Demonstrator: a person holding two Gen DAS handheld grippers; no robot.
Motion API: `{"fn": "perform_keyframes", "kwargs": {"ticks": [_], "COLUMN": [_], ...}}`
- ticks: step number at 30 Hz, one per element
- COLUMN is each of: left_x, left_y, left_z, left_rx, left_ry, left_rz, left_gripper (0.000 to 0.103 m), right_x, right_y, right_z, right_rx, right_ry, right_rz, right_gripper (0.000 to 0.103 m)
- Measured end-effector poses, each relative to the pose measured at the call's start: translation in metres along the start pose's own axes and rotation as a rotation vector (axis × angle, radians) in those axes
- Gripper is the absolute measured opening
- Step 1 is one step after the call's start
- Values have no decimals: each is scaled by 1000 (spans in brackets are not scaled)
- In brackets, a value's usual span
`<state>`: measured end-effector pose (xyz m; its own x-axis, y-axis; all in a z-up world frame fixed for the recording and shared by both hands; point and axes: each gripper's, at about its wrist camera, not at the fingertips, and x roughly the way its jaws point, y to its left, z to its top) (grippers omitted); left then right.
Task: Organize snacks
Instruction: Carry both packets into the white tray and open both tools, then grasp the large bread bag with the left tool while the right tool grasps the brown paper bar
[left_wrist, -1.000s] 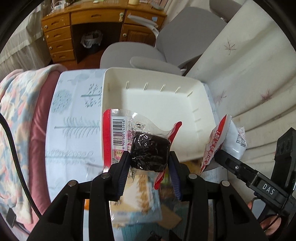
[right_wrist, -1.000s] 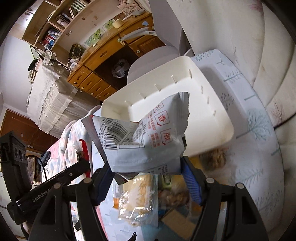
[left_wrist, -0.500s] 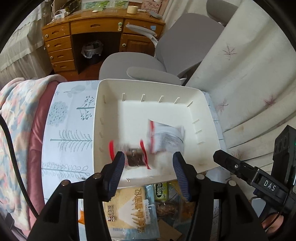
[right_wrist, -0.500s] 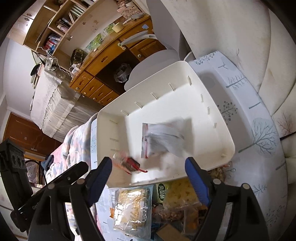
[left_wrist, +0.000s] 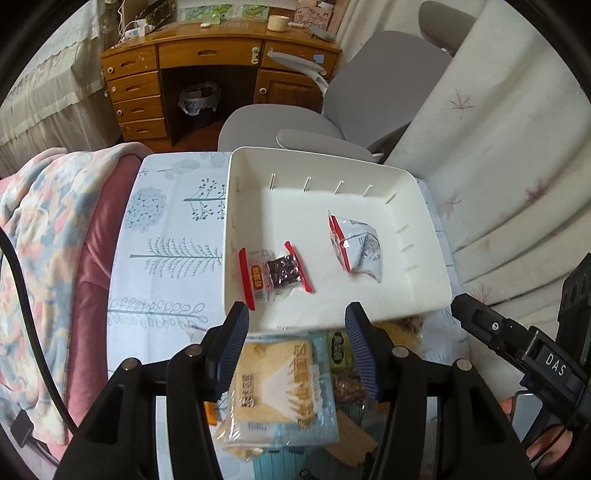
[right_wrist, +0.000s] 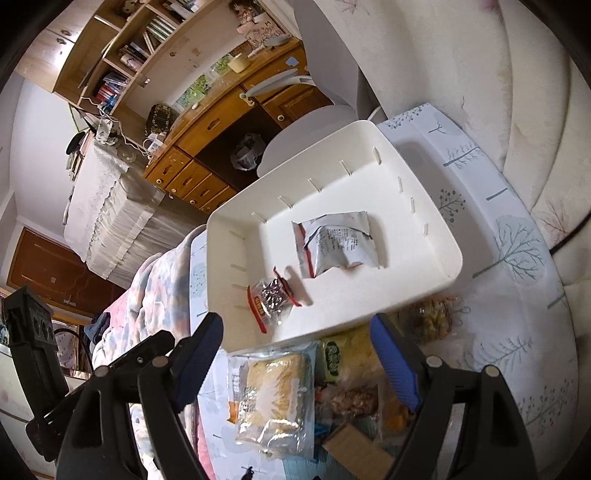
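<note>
Both the left hand-held gripper (left_wrist: 295, 325) and the right hand-held gripper (right_wrist: 297, 339) hang spread and empty above the white bin (left_wrist: 424, 295), where a dark snack (left_wrist: 275, 275) and a grey packet (left_wrist: 356, 245) lie apart.

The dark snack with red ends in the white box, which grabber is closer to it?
Left. The left gripper hangs open just in front of the dark snack. The right gripper is open too, farther off to the right.

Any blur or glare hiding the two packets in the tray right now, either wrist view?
Left wrist: dark snack packet and white packet sharp in the white tray; tray floor bright, not blown out; fisheye bends the rim. Right wrist: both packets sharp; the clear wrapper glints slightly; soft shadows.
</note>
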<state>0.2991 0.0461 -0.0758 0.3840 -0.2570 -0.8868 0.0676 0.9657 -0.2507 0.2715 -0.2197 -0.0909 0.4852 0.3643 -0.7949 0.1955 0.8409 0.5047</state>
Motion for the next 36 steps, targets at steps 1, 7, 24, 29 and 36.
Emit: {"fn": "perform_keyframes", "kwargs": {"ticks": [1, 7, 24, 29, 36], "left_x": [-4, -25, -47, -48, -34], "left_y": [1, 14, 51, 61, 85], "left_z": [-2, -23, -86, -99, -110], "left_rx": [4, 50, 209, 212, 124], "left_ry": [0, 8, 110, 140, 191], "left_rz": [-6, -38, -75, -116, -205], "left_gripper": [53, 53, 75, 83, 88], "right_x": [-4, -24, -37, -38, -33], "right_y": [2, 14, 23, 25, 28], "right_z": [-5, -38, -145, -176, -207], "right_rx": [0, 7, 81, 108, 64], "right_ry": [-9, -57, -129, -141, -148], "right_rz": [-2, -26, -126, -163, -223], "right_gripper": [83, 83, 83, 83, 82]}}
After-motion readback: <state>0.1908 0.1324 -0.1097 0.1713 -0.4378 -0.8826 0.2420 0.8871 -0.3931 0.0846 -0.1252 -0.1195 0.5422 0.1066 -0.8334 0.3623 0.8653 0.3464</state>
